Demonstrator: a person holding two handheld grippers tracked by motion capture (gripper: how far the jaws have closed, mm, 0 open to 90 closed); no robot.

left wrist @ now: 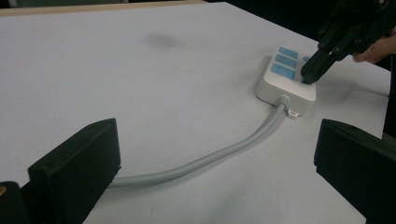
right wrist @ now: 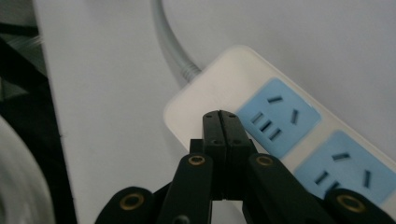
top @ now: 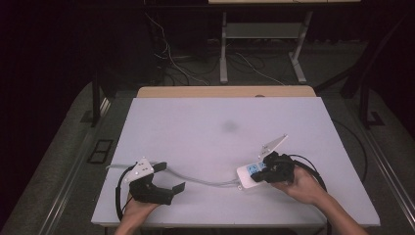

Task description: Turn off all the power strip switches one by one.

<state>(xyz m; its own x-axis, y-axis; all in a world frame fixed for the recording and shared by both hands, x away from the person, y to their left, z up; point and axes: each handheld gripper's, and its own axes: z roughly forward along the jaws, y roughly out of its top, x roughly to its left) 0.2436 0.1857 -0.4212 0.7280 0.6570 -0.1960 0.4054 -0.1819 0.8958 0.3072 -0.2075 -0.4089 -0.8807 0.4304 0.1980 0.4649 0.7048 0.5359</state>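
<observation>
Blue sockets' (right wrist: 279, 117) slots, right gripper view.

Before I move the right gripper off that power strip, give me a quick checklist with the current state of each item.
1. Right gripper shut, tips together: ok.
2. Tips on the power strip at its cord end, beside the first blue socket: ok.
3. Switch actually pressed: cannot tell.
4. Left gripper open, holding nothing: ok.
5. Grey cord lying slack on the table, passing the left gripper: ok.
6. Sockets free of plugs: ok.
</observation>
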